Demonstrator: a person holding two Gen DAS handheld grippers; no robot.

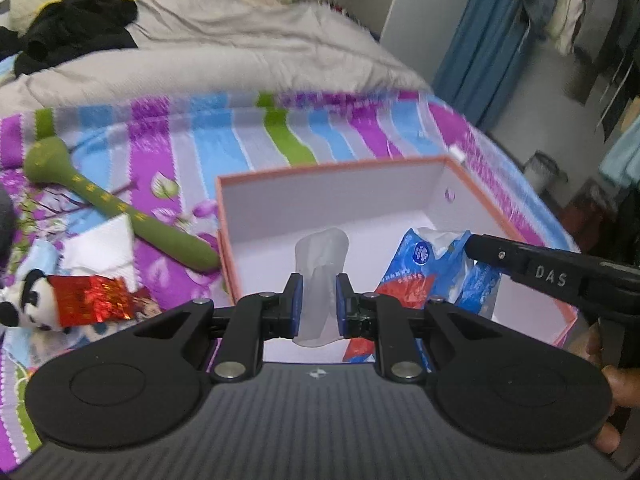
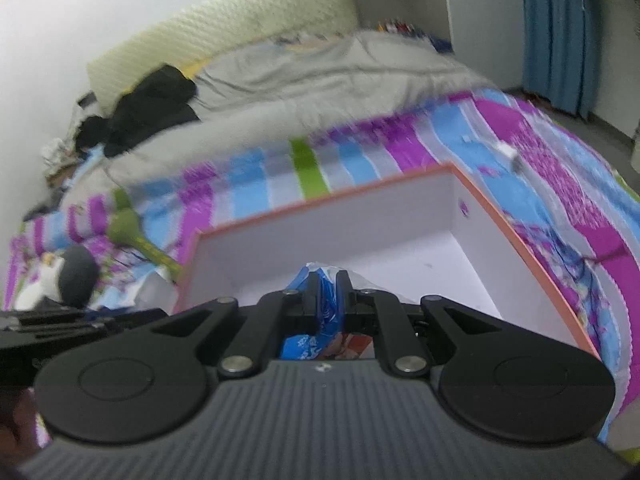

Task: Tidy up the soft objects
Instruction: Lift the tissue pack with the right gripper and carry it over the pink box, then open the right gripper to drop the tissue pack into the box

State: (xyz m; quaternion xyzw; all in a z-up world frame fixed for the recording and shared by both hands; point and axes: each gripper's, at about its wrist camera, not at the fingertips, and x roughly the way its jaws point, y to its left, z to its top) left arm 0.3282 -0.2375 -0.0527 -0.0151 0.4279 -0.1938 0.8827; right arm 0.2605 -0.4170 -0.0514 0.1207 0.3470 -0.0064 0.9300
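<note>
Both grippers hang over the orange-rimmed box [image 1: 500, 216] at mid-frame: the left gripper [image 1: 319, 300] pinches a white soft piece [image 1: 320, 256], the right gripper [image 2: 326, 292] a blue tissue pack [image 2: 330, 308]. This looks like the drop-off step. Next, I judge, the fingers [image 1: 294, 300] must part to let both fall inside.

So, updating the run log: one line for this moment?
left gripper: grips white tissue | right gripper: grips blue pack | both above box
</note>
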